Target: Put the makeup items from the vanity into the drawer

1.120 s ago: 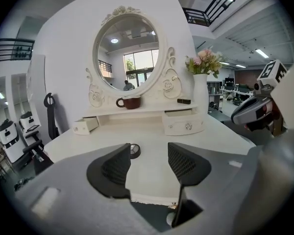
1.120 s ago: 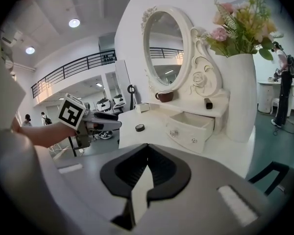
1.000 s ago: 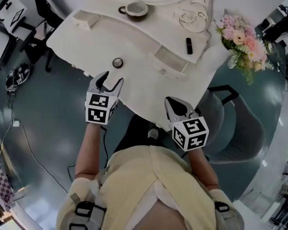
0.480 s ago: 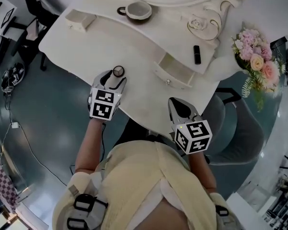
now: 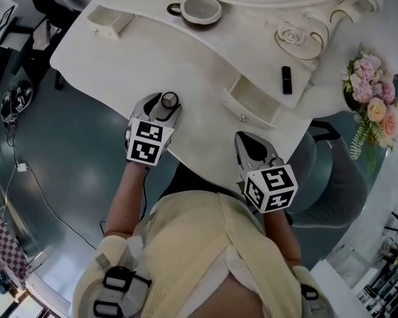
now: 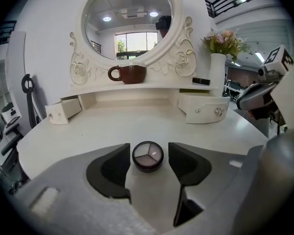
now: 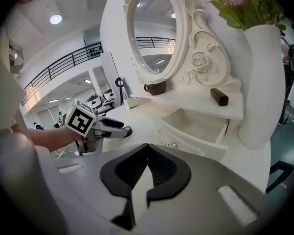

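White vanity top (image 5: 152,52) is mostly bare, with shiny teal floor (image 5: 66,171) around it. Well left of the open drawer (image 5: 255,101), near the front edge, the left gripper (image 5: 161,106) has its claw spread around the eyeshadow compact (image 6: 147,156), which lies flat with a small gap on each side. The lipstick (image 5: 286,79) lies on the shelf just behind the drawer. The right gripper (image 7: 147,153) hangs past the front edge, clenched on nothing. There's bare top between compact and drawer, and a grey chair (image 5: 338,177) further right.
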Demonstrator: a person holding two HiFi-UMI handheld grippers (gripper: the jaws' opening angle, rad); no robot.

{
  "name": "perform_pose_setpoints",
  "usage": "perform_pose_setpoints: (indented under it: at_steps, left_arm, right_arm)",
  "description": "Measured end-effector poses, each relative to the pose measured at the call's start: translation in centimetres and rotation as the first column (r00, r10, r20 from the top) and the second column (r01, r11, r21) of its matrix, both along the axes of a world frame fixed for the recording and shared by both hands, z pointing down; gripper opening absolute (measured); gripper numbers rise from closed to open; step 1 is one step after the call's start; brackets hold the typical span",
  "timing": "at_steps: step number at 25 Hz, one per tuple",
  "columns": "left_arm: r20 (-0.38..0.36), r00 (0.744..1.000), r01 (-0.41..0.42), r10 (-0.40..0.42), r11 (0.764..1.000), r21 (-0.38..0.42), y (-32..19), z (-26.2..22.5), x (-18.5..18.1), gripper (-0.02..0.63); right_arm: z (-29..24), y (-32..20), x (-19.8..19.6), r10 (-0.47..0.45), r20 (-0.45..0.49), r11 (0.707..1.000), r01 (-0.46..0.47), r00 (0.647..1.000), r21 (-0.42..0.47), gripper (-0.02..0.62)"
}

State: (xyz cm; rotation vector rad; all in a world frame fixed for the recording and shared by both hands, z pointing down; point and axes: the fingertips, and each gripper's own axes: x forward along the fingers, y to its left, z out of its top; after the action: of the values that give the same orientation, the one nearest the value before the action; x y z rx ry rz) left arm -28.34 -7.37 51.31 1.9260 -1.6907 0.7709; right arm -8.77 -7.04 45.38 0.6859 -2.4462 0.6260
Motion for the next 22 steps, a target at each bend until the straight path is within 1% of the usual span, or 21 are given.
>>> perform_pose_setpoints:
  at_steps: [6, 12, 22]
  left_arm:
    - [-0.028, 1.0, -0.01, 0.01, 1.0, -0.011, -0.5, 0.6, 0.1, 0.253]
    - [-0.038, 0.999, -0.025, 0.024, 0.999, -0.034, -0.8, 1.2, -0.1, 0.253]
    - [-0.055, 0.993, -0.108, 0.105, 0.993, -0.051, -1.0, 2.0, 0.6, 0.244]
  right_arm:
    - [0.5, -0.2, -0.7, -0.016, -0.011, 1.0, 0.016, 1.0, -0.01, 0.003]
    - [0.6, -0.6, -1.3, -0.014, -0.015, 1.0, 0.014, 1.0, -0.017, 0.003]
    - [0.9, -1.6, -2.7, 0.012, -0.031, 1.0, -0.012, 0.999, -0.024, 0.003]
